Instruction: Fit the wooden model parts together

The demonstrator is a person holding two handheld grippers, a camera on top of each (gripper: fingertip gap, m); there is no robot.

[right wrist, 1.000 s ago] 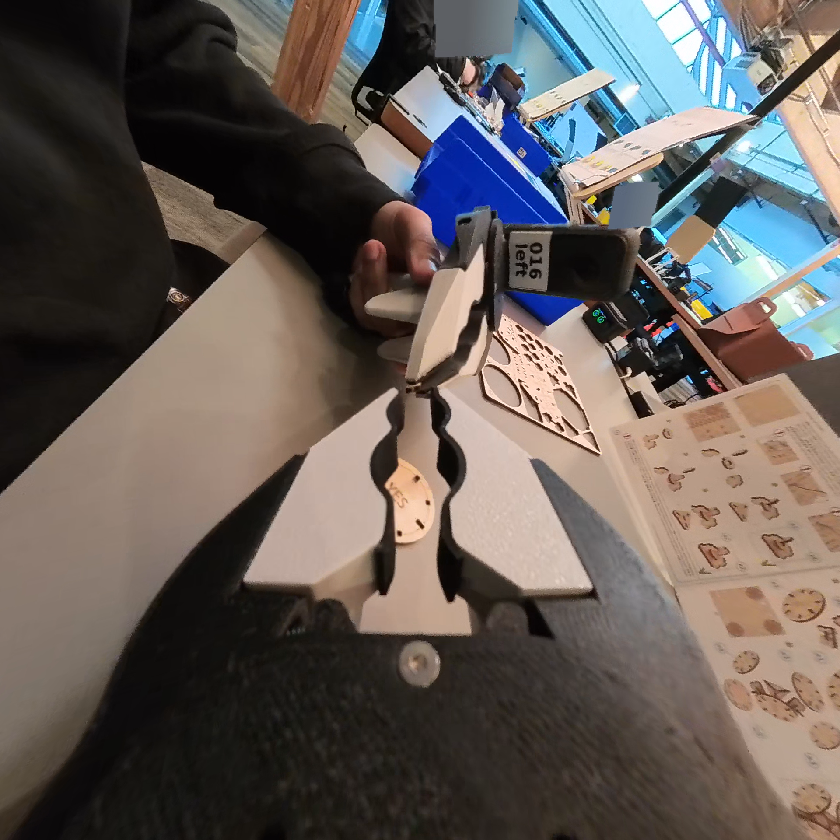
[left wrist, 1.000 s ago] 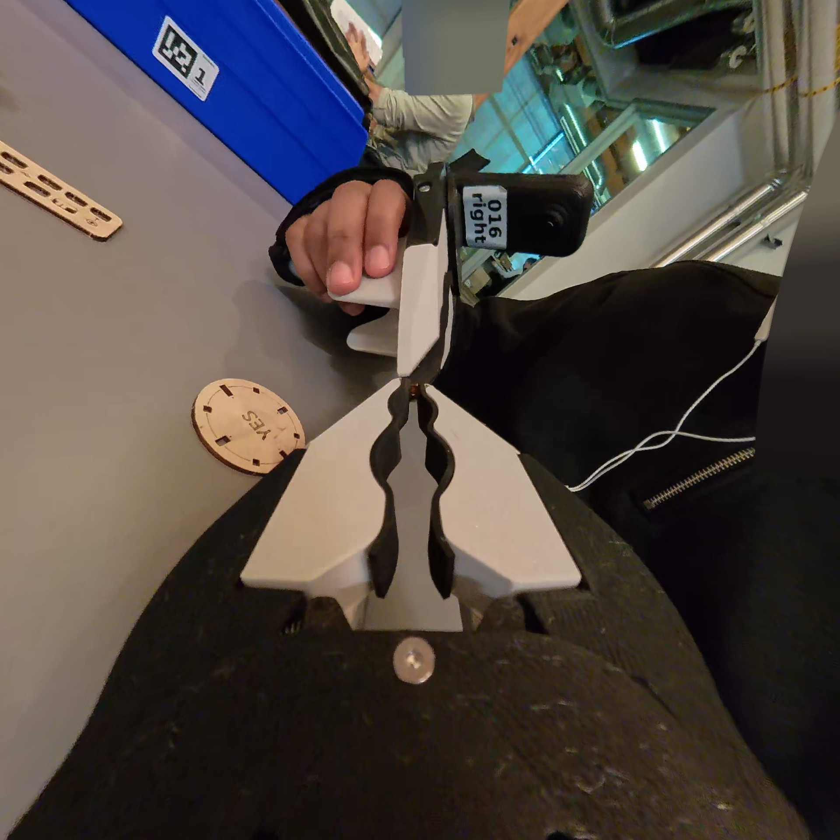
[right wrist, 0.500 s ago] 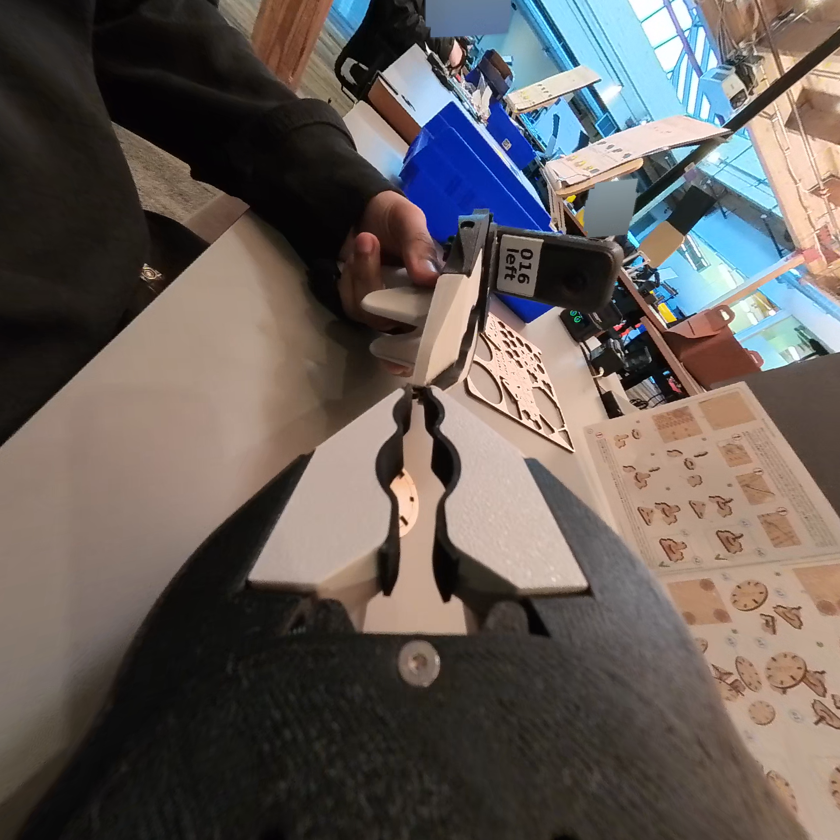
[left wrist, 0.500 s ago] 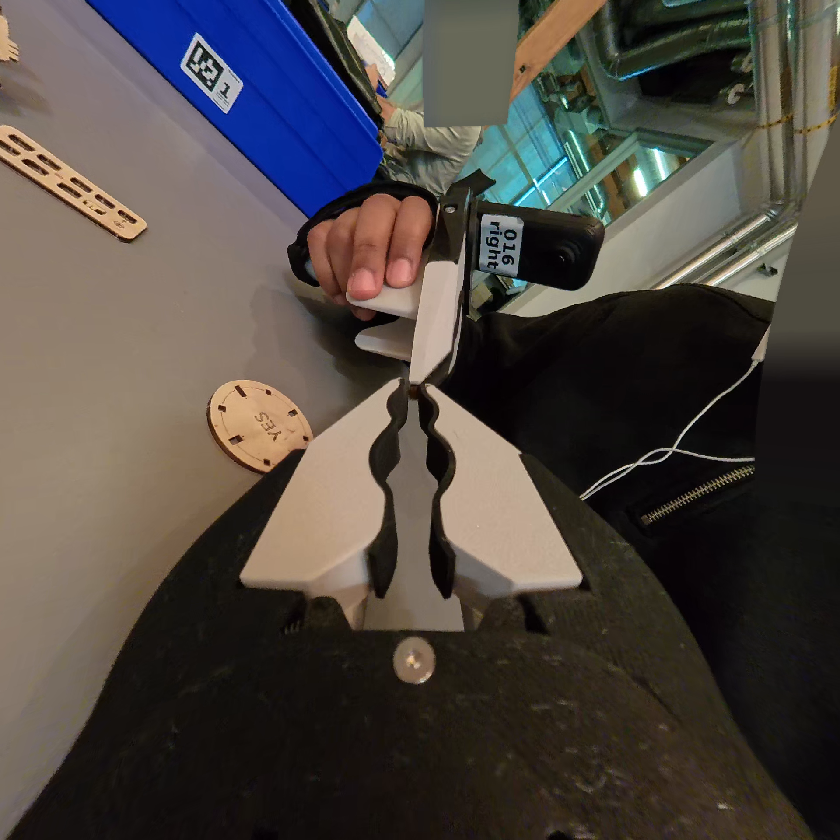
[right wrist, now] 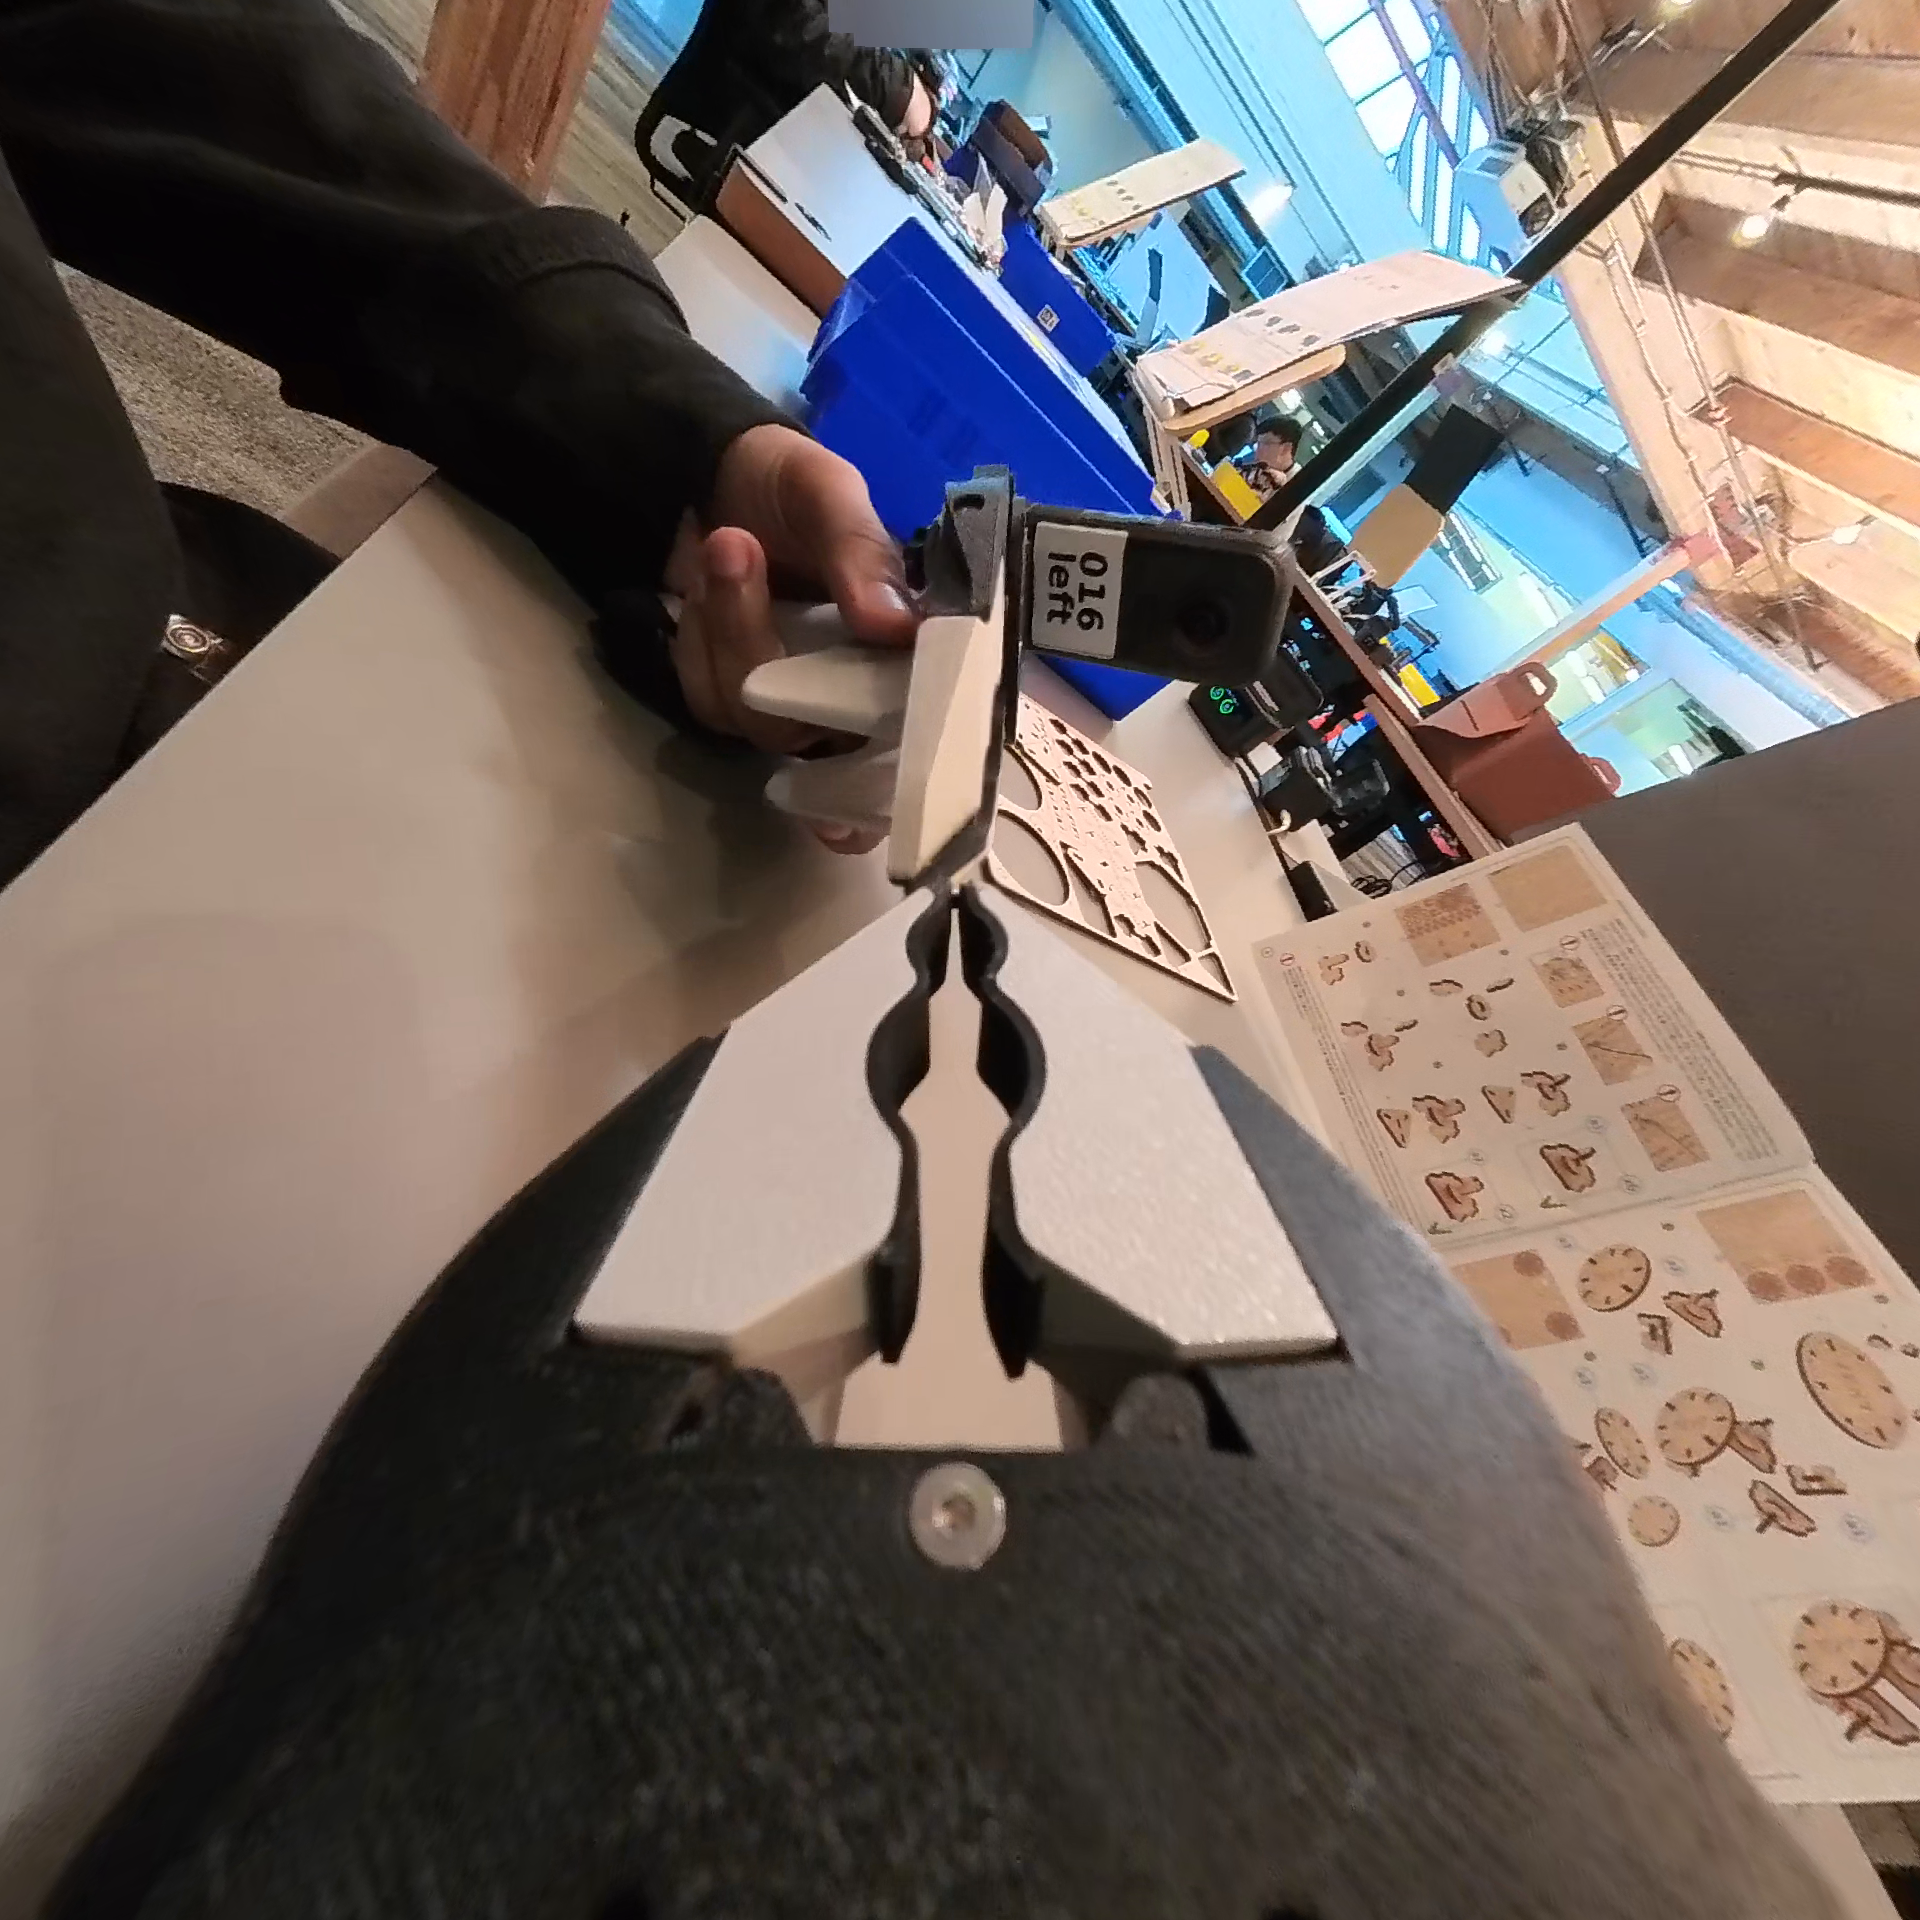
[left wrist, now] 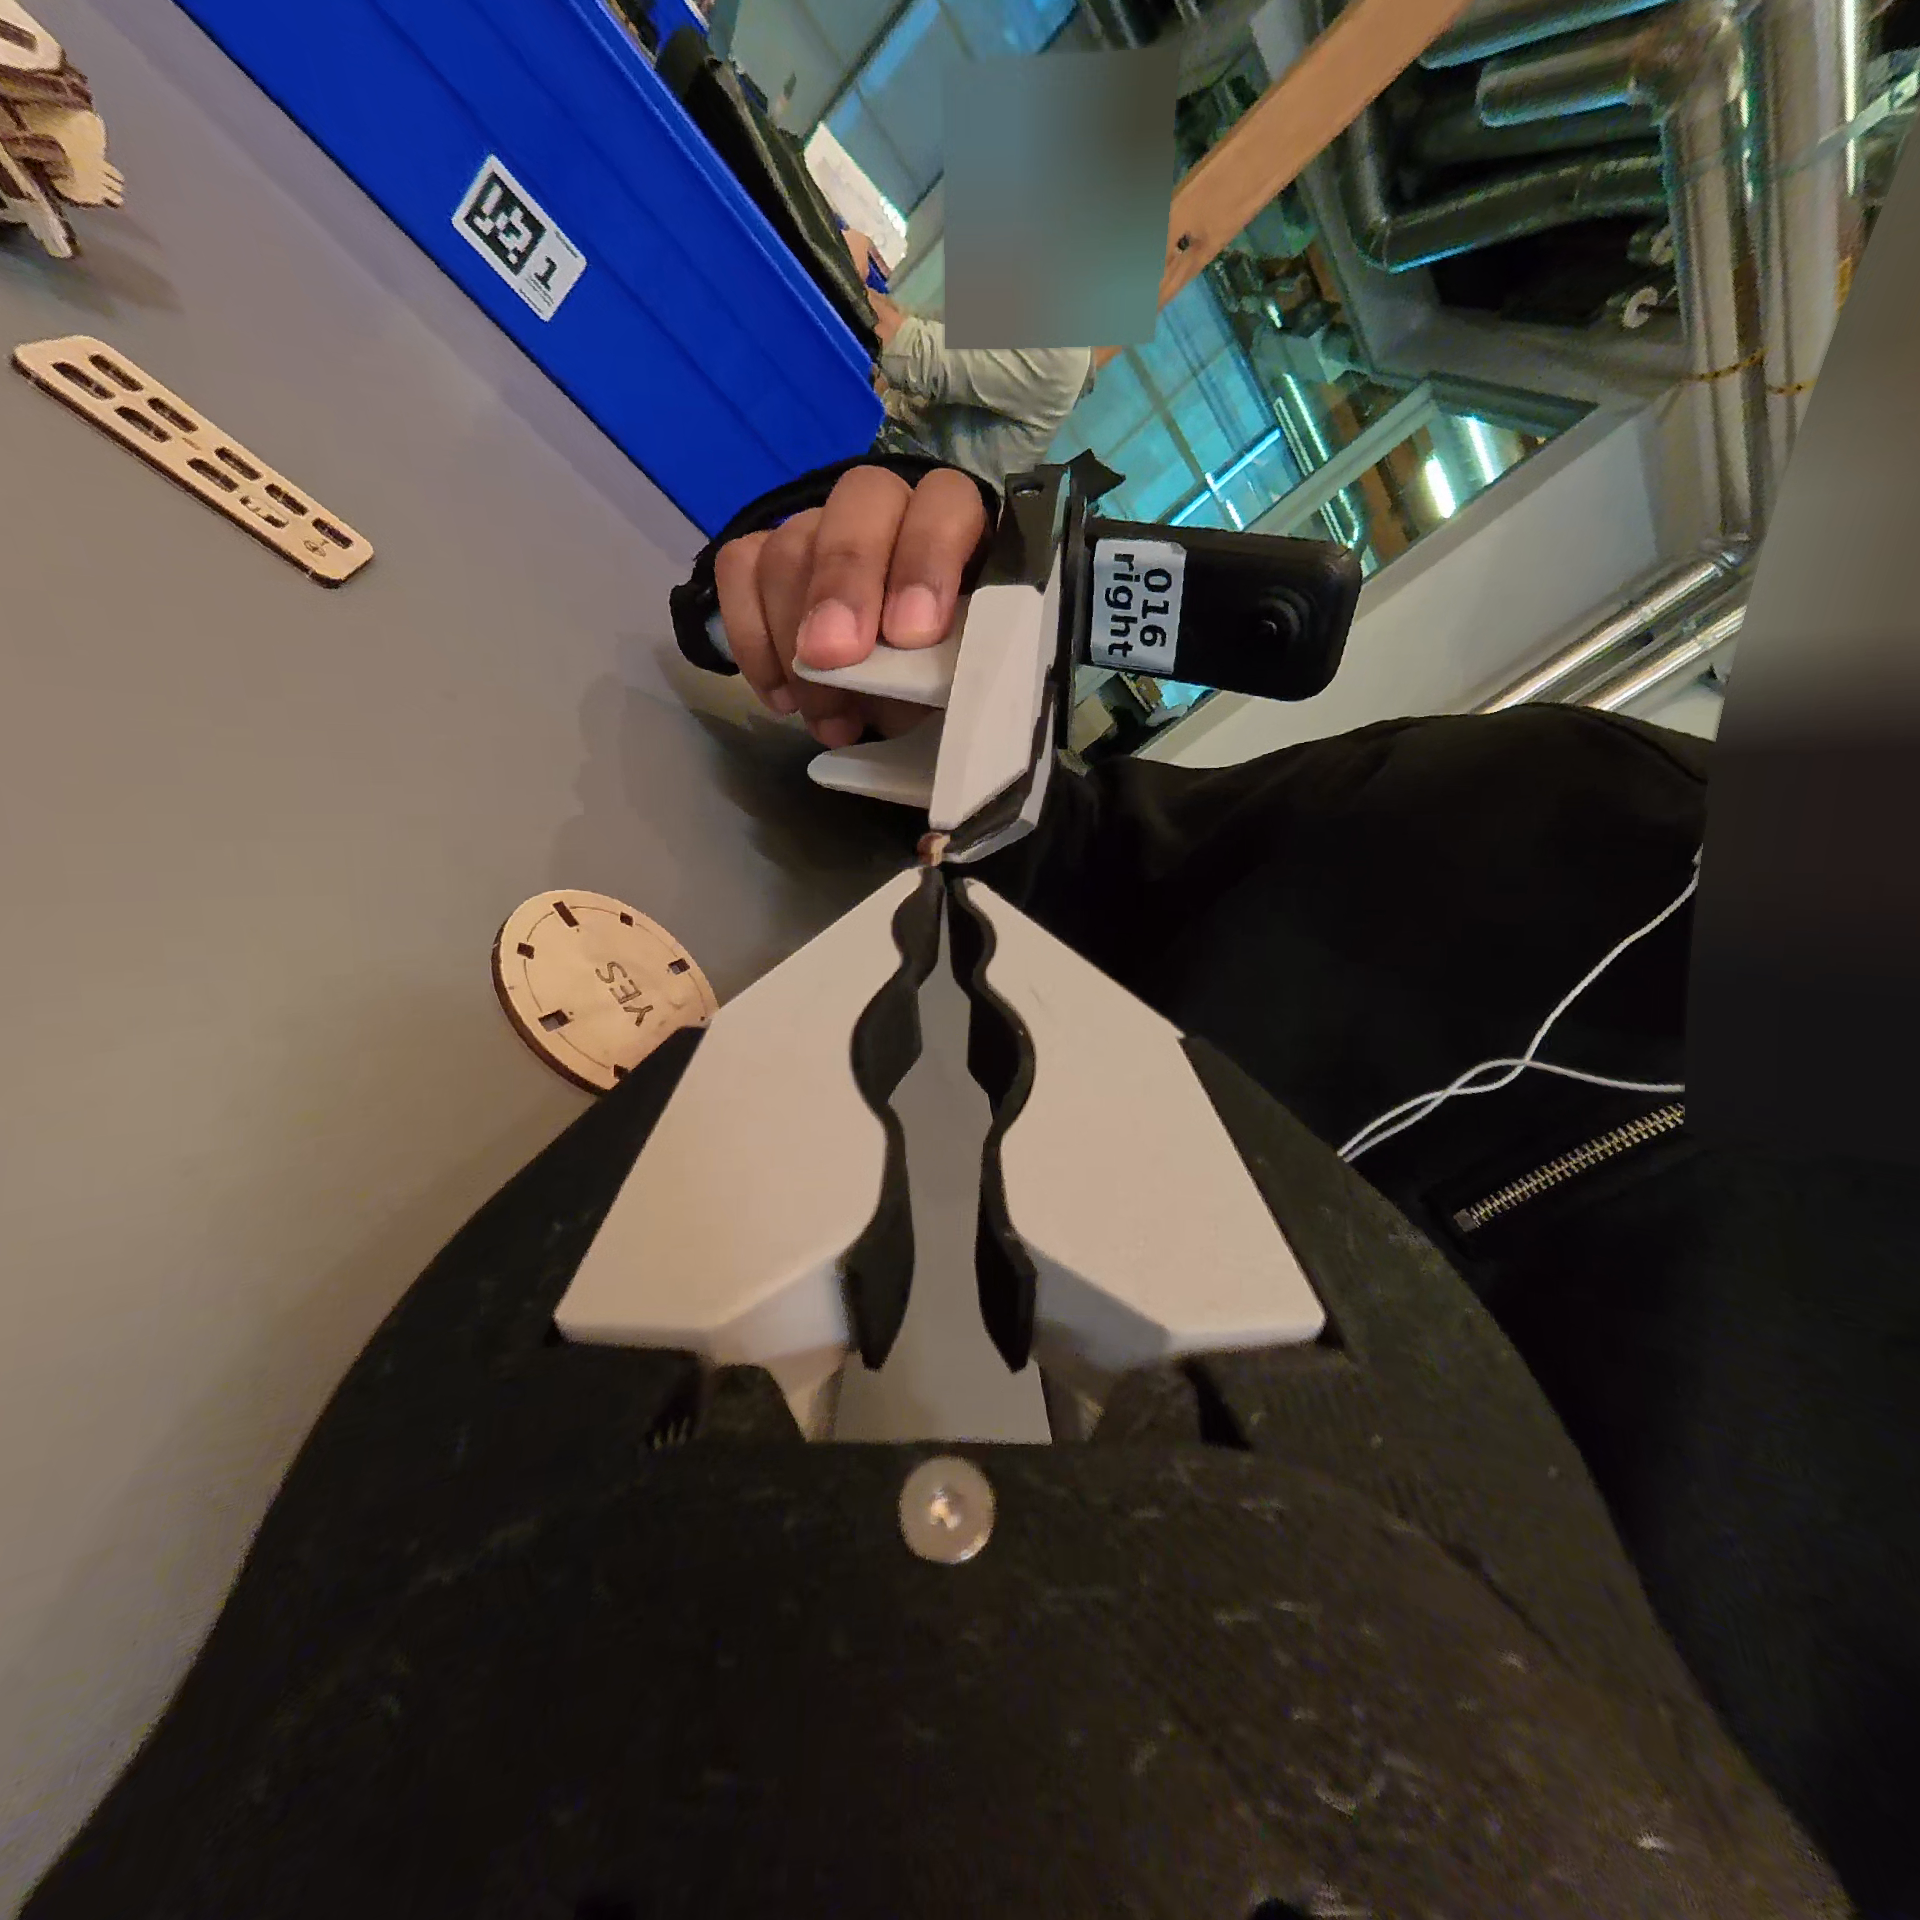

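the left hand-held gripper [left wrist: 940, 883] has its black fingertips closed together, tip to tip with the right hand-held gripper [left wrist: 951, 847], which is also closed. a tiny wooden piece [left wrist: 935, 850] shows at the right one's tip, right where the two sets of tips meet; it appears pinched there, though it is too small to tell whether the left tips press on it as well. in the right wrist view the right hand-held gripper [right wrist: 954, 909] is closed against the tip of the left one [right wrist: 940, 883], and the small piece is hidden there. each tool is gripped by a hand [left wrist: 842, 592] in a black sleeve [right wrist: 499, 343].

on the grey table [left wrist: 260, 727], near the left tool, lies a round wooden disc [left wrist: 597, 987] with small slots. farther off are a slotted wooden strip [left wrist: 192, 457] and a blue bin [left wrist: 582, 239]. beside the right tool lie a laser-cut wooden sheet [right wrist: 1101, 873] with its parts punched out and a printed instruction sheet [right wrist: 1558, 1091].
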